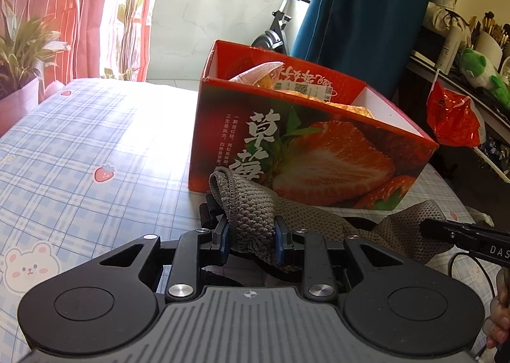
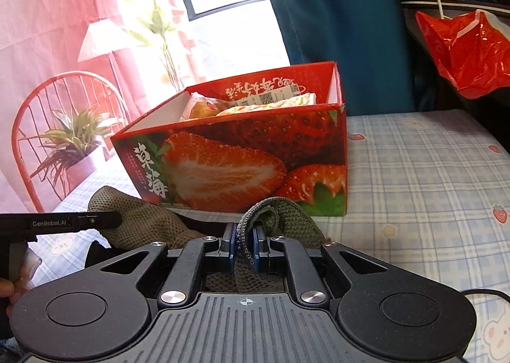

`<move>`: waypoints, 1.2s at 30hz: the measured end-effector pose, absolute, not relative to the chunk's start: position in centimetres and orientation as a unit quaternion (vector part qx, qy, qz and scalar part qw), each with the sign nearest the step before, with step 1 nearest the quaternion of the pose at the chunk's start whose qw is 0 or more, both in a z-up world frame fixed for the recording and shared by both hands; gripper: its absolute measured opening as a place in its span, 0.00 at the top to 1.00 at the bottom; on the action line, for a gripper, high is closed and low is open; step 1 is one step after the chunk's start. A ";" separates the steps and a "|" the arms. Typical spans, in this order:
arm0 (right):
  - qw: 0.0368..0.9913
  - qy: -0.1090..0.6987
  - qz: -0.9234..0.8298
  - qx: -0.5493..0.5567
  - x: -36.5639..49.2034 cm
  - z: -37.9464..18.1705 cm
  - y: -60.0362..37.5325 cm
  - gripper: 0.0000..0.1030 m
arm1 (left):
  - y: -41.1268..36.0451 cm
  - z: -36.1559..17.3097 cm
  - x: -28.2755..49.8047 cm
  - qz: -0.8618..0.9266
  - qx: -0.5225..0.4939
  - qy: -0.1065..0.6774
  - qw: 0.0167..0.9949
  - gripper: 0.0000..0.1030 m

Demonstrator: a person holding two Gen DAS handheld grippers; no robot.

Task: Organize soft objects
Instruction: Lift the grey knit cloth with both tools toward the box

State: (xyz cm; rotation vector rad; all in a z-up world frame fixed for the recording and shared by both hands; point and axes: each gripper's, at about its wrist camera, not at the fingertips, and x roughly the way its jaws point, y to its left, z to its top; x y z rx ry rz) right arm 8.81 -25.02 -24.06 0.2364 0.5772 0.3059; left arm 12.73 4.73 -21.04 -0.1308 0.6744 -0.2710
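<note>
1. Left gripper [image 1: 251,237] had its blue-padded fingers [image 1: 223,241] clamped on a bunched fold of a grey-green knitted cloth [image 1: 245,206]; the fabric filled the gap between the pads and stood up in a loop above them.
2. Right gripper [image 2: 244,243] had its fingers [image 2: 232,241] nearly together, pinching a narrow fold of the same knitted cloth [image 2: 277,216], which bulged up just past the tips.
3. The cloth spanned from one gripper to the other, held just in front of the near wall of the box. Whether its underside rested on the bed surface could not be told.
4. In the left wrist view the right gripper came in from the right edge, its tip against the cloth's right end. In the right wrist view the left gripper entered from the left edge, tip at the cloth's left end.
5. Strawberry-printed red cardboard box [image 1: 318,152] stood open-topped on the plaid bedsheet [image 1: 95,139], just beyond the cloth. Packaged items [image 2: 255,101] in pale wrappers lay inside it.
6. A red plastic bag [image 2: 471,50] hung at the far right, well apart from the box.
7. A blue curtain [image 1: 366,12] hung behind the box; a potted plant [image 1: 22,47] stood far left.
8. Part of a hand [image 1: 499,315] showed at the right edge, low down.
</note>
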 end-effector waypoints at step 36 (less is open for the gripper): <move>0.952 0.234 0.139 0.141 6.5 -22.2 -26.6 0.95 | 5.5 -20.2 10.9 -0.139 -0.078 0.322 0.933 0.71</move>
